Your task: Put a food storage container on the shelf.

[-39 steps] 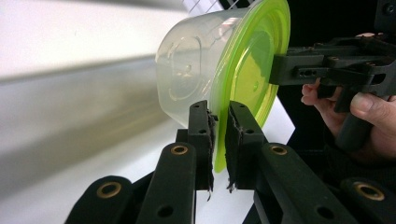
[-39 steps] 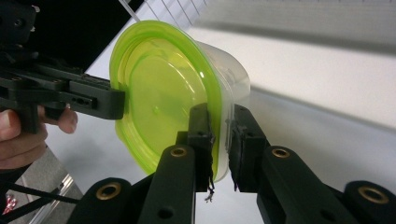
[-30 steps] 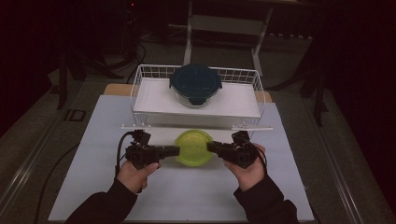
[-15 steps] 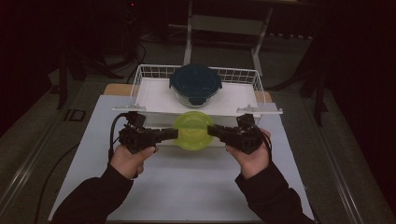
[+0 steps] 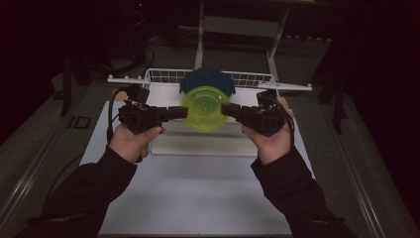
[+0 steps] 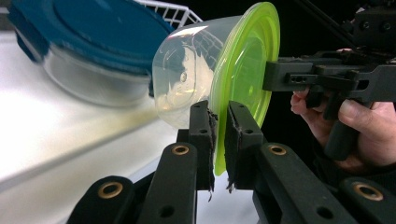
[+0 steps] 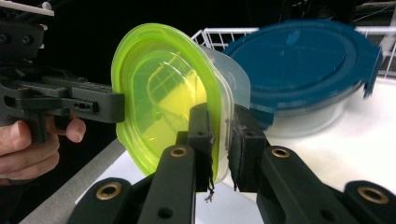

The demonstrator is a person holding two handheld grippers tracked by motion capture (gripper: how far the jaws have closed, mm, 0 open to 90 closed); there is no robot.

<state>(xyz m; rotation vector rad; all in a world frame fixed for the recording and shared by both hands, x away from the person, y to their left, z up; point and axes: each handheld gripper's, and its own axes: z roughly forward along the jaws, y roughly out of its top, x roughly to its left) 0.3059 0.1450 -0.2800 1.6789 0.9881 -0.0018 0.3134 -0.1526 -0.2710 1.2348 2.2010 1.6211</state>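
Note:
A clear container with a lime-green lid (image 5: 205, 108) hangs in the air in front of the basket, tipped so its lid faces me. My left gripper (image 5: 182, 113) is shut on the lid's left rim and my right gripper (image 5: 226, 110) on its right rim. In the left gripper view the jaws (image 6: 219, 135) pinch the green rim (image 6: 243, 70), with the right gripper (image 6: 280, 77) across from them. In the right gripper view the jaws (image 7: 222, 140) clamp the rim of the green-lidded container (image 7: 159, 93), opposite the left gripper (image 7: 109, 106).
A white wire basket (image 5: 247, 78) stands behind, holding a glass container with a dark blue lid (image 5: 208, 79), also large in the gripper views (image 6: 93, 42) (image 7: 303, 60). A white mat (image 5: 198, 198) covers the table. A metal frame (image 5: 237, 25) rises at the back.
Both hands have lifted the green-lidded container off the mat and carried it up toward the basket. Its lid has tipped to face me.

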